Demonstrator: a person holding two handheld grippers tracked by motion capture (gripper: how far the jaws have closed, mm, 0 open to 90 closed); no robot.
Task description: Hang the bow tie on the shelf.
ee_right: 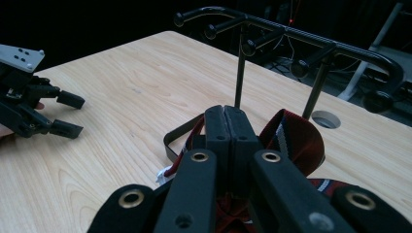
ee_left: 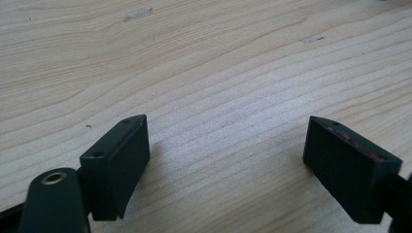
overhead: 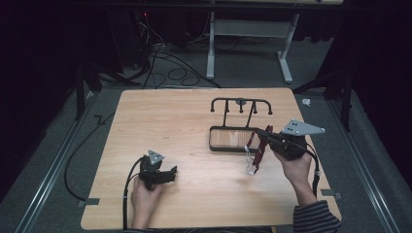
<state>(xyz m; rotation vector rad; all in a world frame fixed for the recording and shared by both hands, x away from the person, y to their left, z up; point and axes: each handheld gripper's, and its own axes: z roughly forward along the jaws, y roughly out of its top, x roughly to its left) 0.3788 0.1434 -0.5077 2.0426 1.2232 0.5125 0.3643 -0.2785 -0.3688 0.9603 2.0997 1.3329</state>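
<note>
Tie: a dark red strip with white and dark stripes, held off the table by my right gripper. In the high view it hangs from the jaw tips down toward the wood, its lower end with a white label near the tabletop, just in front of the rack. In the right gripper view, my right gripper has its 2 jaws pressed together with the tie clamped between them; red folds bulge out to the right of the jaws and a narrower strand runs down on the left.

Rack: a black wire stand at the far right of the table, with a rectangular base frame lying flat and 2 uprights carrying a curved top bar with ball-ended pegs. In the right gripper view the rack rises directly behind the closed jaws. The tie is near the base frame; I cannot tell whether it touches it.

Left gripper: low over the near left part of the table, well apart from the tie. In the left gripper view its 2 jaws stand wide apart over bare wood with nothing between them. The right gripper view shows the same spread jaws at its left edge.
</note>
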